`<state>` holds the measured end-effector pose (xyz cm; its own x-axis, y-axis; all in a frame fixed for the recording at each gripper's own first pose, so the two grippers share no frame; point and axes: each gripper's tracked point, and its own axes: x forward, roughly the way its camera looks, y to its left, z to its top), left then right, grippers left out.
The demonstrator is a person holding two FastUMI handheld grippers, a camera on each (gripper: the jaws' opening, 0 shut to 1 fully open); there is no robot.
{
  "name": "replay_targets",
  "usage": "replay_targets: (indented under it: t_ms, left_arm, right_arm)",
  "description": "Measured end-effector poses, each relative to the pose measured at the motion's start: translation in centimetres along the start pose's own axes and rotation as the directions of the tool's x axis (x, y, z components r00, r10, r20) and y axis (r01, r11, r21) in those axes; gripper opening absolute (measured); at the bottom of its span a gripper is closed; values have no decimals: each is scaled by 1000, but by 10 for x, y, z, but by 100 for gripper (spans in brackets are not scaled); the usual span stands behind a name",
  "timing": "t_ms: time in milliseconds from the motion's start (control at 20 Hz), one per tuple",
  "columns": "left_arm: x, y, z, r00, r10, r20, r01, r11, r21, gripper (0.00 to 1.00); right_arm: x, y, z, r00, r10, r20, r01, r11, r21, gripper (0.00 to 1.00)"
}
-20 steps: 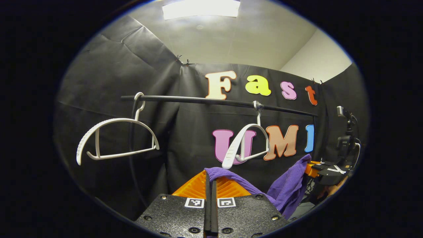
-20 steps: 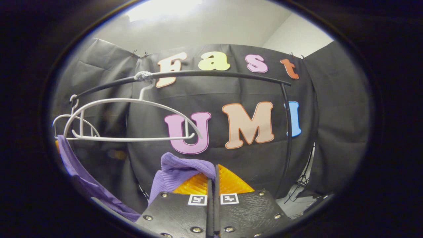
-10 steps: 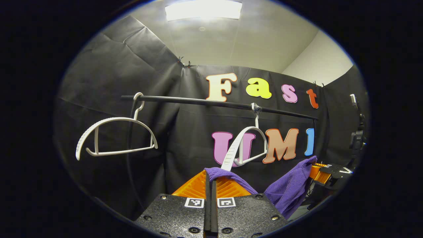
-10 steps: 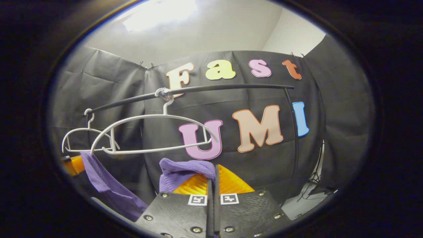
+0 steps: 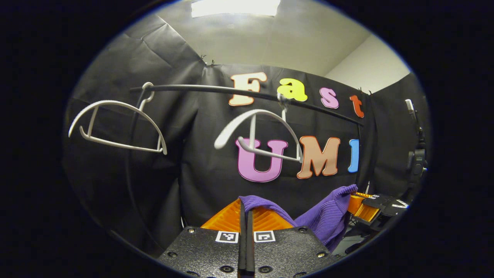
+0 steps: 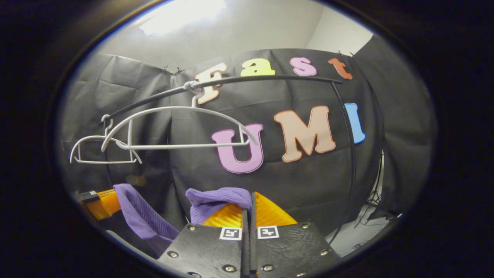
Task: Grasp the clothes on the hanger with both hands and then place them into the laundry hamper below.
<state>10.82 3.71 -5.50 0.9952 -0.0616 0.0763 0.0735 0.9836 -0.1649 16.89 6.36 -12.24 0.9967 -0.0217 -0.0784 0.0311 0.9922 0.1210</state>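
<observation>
Ribbed purple knit garment point(image 5: 328, 216) hangs between the left gripper point(image 5: 246, 210) and right gripper point(image 6: 249, 202), both clamped on it.

Purple garment point(image 5: 328, 216) lower beneath bare, swinging hanger point(image 5: 262, 133).

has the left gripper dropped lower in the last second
Yes. In the left gripper view the rail and hangers sit higher against the left gripper than before, so it has lowered, shut on the purple garment.

Both views ride low on their claws, tilted upward toward the booth wall, close beneath the black rail point(image 5: 247, 92) point(image 6: 266, 79); they share its two white hangers point(image 5: 262, 133) point(image 6: 173, 127).
</observation>
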Motion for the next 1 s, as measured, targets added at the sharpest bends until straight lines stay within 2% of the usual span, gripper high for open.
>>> replay_targets:
  t_ms: [300,450,600,1000]
  left_arm:
    - [23,-21,-32,999,-36,4,36,999,-36,0]
    - [31,-28,-51,999,-51,3,51,999,-19,0]
    - [39,-34,-79,998,-69,-12,69,998,-4,0]
    - [50,-25,-169,992,-64,-108,68,997,30,0]
  right_arm:
    - [5,-14,-25,1000,-21,-8,21,999,42,1]
    - [10,-16,-43,1000,-19,-1,19,997,74,1]
    - [17,-21,-78,999,-18,-45,24,992,128,1]
    - [34,-32,-185,979,-27,-204,61,985,164,1]
